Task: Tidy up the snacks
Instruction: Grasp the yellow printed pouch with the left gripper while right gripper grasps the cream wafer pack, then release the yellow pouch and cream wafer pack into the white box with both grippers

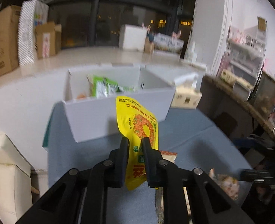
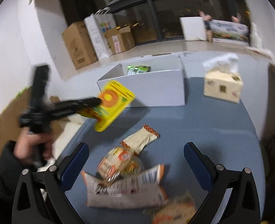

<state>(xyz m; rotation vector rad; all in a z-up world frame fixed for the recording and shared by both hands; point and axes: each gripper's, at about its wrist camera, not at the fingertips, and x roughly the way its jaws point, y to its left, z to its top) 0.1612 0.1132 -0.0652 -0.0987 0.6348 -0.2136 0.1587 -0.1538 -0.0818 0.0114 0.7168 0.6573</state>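
Right wrist view takes in the widest sweep: the blue-grey desk (image 2: 202, 130) fills the middle, and at 12 o'clock on it stands the white box (image 2: 152, 91), open-topped, with a green packet (image 2: 138, 69) already inside. At 2 o'clock, just beside the box, sits a tissue box (image 2: 223, 87). Nearer, at 6 o'clock, lies a loose heap of snacks: a large white and orange bag (image 2: 126, 188), a crinkled clear-wrapped pack (image 2: 118, 163) touching it, and a small cream sachet (image 2: 140, 140) toward the centre.

At 9 o'clock the left claw (image 2: 98, 100) carries the yellow pouch (image 2: 113, 104) above the desk, near the box's front wall. Seen along the left wrist view, the left claw (image 1: 135, 140) is narrowed onto the yellow pouch (image 1: 139, 130), pinching its lower half while the top flops free toward the white box (image 1: 118, 112) at 12 o'clock.

The right claw (image 2: 135, 149) stands wide, holding nothing, above the heap.

The pouch looks light and limp, a thin glossy film that bends under its own weight and could slide between the pads. A grip on the flat body rather than a sealed edge seems safest. The remaining packets should handle alike: soft, crackly, easily crushed, best taken across a flat middle with gentle pressure.
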